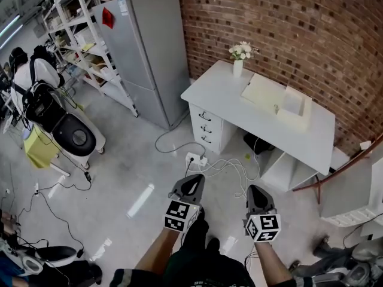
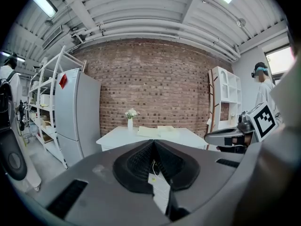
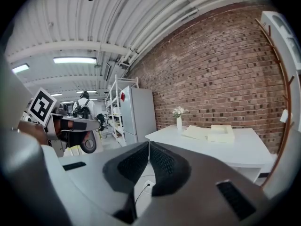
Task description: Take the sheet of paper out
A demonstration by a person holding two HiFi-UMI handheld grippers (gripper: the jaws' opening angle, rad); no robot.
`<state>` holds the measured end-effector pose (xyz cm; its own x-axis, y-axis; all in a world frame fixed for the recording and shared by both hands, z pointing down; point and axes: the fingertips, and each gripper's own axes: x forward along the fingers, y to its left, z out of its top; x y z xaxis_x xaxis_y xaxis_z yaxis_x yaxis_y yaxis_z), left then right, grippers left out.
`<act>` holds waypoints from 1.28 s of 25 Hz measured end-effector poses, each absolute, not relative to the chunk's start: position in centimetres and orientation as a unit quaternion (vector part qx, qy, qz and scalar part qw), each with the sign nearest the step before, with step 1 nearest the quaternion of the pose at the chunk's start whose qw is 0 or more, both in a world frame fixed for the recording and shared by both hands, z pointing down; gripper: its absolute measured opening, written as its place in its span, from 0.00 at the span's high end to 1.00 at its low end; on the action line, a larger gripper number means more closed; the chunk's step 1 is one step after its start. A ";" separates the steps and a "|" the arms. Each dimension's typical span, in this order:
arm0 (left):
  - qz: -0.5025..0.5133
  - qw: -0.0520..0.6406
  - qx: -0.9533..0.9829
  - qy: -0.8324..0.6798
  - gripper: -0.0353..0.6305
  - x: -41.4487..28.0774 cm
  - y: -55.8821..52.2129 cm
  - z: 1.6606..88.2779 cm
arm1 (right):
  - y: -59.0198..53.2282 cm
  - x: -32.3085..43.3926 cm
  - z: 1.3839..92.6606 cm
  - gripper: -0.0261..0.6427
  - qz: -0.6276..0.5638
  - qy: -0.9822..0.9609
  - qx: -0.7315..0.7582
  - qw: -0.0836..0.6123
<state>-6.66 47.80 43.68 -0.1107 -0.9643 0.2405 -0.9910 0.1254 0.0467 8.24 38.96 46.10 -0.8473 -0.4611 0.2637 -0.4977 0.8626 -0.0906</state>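
The left claw point(image 1: 191, 183) and the right claw point(image 1: 257, 191), low in the frame, both have their jaws pressed together and hold nothing. The paper point(image 1: 262, 90), I think, lies upper right on the white worktop point(image 1: 218, 94), beside a cream box point(image 1: 296, 105), well apart from both claws. It is best to step close first, then pinch one free edge.

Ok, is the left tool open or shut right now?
Shut. The left tool's pads meet at the tips in the left gripper view, nothing between them.
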 end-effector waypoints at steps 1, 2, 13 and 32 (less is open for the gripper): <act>0.063 0.107 0.659 -0.742 0.93 -7.0 47.1 43.9 | 38.3 7.9 46.3 0.86 0.078 -0.957 0.252 0.119; 0.063 0.108 0.661 -0.740 0.93 -7.4 46.5 44.1 | 37.7 7.6 46.4 0.86 0.078 -0.957 0.253 0.120; 0.076 0.095 0.695 -0.709 0.93 -15.4 35.1 45.9 | 27.6 0.1 46.9 0.86 0.067 -0.947 0.288 0.129; 0.069 0.112 0.767 -0.627 0.93 -21.1 19.1 46.8 | 14.3 -2.9 44.4 0.86 0.068 -0.905 0.402 0.118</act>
<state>-21.09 19.11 46.75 0.2033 -0.9477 0.2461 -0.9785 -0.1874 0.0864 -2.86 14.31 44.42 -0.6491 -0.7116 0.2690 -0.7438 0.6678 -0.0283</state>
